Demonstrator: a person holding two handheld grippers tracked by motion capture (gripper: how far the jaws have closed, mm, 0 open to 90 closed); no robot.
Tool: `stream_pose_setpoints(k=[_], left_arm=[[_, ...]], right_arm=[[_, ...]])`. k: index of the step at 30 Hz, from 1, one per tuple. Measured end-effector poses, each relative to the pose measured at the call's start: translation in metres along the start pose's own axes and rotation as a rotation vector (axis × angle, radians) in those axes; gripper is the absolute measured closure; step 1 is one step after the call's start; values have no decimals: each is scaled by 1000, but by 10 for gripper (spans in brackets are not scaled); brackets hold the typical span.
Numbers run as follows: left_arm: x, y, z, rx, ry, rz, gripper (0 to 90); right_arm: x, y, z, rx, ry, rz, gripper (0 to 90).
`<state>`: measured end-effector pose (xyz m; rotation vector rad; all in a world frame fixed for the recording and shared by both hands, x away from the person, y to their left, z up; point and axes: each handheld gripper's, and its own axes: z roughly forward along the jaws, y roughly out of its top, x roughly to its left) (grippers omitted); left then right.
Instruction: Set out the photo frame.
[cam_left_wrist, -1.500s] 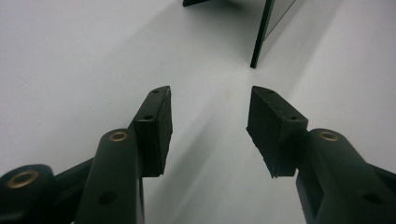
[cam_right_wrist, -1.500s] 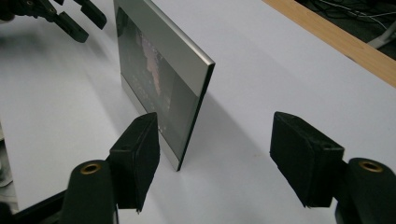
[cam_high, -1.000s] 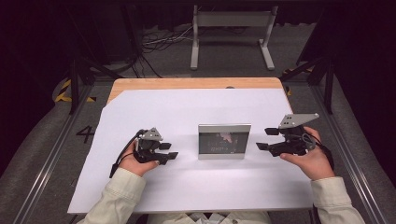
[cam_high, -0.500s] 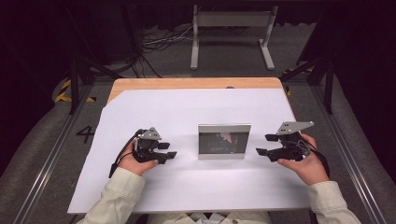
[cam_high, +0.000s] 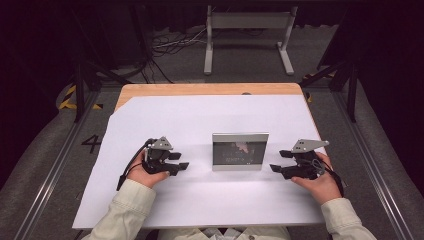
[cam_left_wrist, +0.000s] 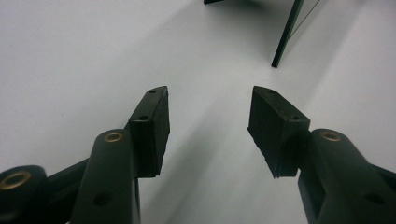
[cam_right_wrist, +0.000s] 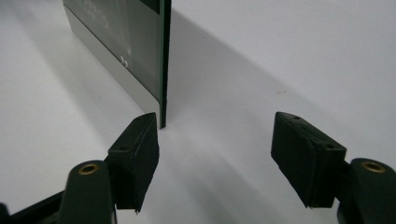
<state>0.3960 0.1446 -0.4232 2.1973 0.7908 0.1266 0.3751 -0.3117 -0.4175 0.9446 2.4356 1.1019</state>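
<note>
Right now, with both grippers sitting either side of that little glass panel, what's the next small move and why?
Probably ease the right gripper a little further toward the panel so its near edge sits between the open jaws. In the right gripper view that edge stands just past the tip of one pad, not yet between them. The left gripper is open too and farther off.

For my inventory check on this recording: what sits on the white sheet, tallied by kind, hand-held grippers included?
Upright framed panel with a silver border and dark glossy face: 1
Hand-held grippers, jaws open: 2, the left gripper and the right gripper
Total: 3
All sit on the white sheet that covers the wooden table.
</note>
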Motion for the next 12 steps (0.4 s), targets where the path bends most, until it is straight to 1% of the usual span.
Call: stream_pose_setpoints(k=[5,12], left_arm=[[1,0,1,3,-1,1,486],[1,0,1,5,2,-1,474]], right_arm=[[-3,-1,-1,-12,-3,19,324],[-4,0,-4,-31,-9,24,316]])
